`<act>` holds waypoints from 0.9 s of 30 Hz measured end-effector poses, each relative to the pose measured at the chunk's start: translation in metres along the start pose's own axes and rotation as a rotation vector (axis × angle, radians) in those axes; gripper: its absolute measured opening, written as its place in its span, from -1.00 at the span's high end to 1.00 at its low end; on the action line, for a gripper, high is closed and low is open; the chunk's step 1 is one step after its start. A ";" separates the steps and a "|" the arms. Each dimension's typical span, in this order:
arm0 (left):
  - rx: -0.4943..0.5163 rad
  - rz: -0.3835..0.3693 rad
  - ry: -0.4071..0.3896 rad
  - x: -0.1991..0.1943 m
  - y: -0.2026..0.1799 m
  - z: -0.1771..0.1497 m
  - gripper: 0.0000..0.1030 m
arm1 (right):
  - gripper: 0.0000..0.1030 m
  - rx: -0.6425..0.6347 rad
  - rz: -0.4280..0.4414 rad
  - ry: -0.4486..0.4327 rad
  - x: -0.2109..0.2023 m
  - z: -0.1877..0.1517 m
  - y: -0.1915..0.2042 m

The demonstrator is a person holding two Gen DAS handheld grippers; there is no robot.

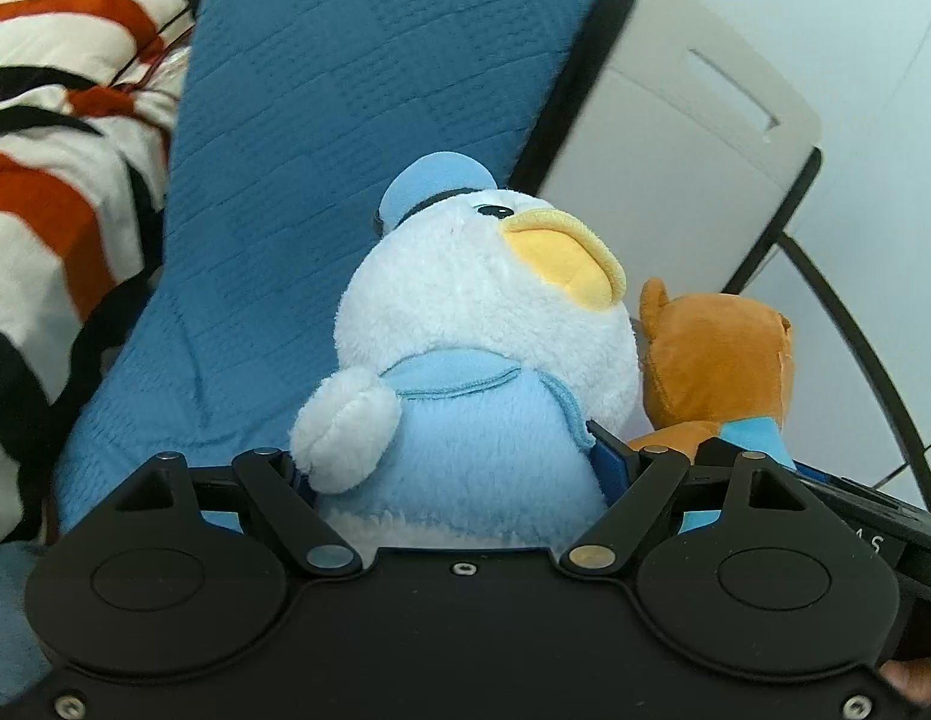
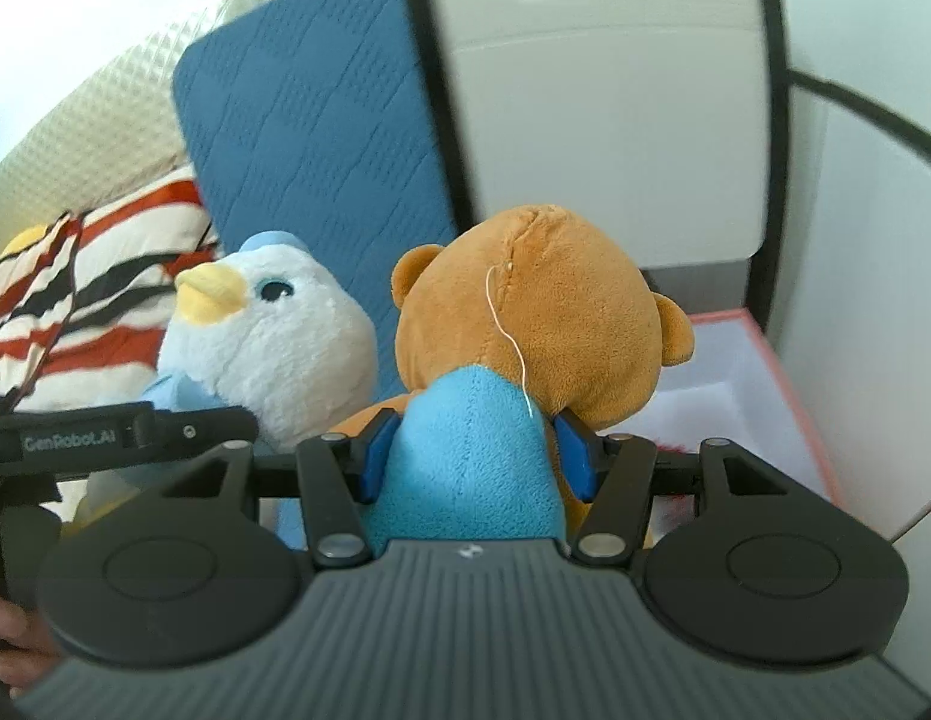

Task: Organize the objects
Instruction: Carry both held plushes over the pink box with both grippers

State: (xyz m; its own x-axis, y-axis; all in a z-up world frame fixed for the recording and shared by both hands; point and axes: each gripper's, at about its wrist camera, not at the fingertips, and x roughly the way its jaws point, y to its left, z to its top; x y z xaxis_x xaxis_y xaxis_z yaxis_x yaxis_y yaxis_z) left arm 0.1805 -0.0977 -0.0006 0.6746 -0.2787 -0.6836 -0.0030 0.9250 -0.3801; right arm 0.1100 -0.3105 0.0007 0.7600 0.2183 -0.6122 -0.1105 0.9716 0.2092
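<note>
- Left gripper (image 1: 459, 468), low in the left wrist view, is clamping its blue pads around the light blue body of a plush duck (image 1: 483, 330), its jaws standing wide around the soft toy.
- Duck is filling the centre of that frame, its back to the camera, its yellow beak turned to the right and a small blue hat on its head.
- Plush bear (image 1: 714, 360) is sitting just right of the duck, touching its cheek.
- Blue cushion (image 1: 357, 120) is rising behind the duck, with a striped blanket (image 1: 51, 180) at the left and a grey chair back (image 1: 675, 120) at the upper right.
- Right gripper (image 2: 474, 456), low in the right wrist view, is squeezing its blue pads (image 2: 378, 453) on the bear's (image 2: 537, 312) blue-clad back, at a middling width.
- Duck (image 2: 267, 336) is showing left of the bear, close beside it.
- Pink-rimmed box (image 2: 783, 384) is lying open at the right, beyond the bear.
</note>
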 end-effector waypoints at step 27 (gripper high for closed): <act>0.043 0.025 0.182 0.160 -0.104 -0.055 -0.56 | -0.16 0.101 -0.148 0.107 0.088 -0.047 -0.161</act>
State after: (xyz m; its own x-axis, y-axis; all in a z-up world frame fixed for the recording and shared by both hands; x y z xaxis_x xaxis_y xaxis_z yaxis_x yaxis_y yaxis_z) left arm 0.2478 -0.2524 -0.1046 0.5299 -0.2943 -0.7953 0.0164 0.9412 -0.3373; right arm 0.1643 -0.4436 -0.1228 0.6900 0.0878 -0.7185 0.0661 0.9808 0.1833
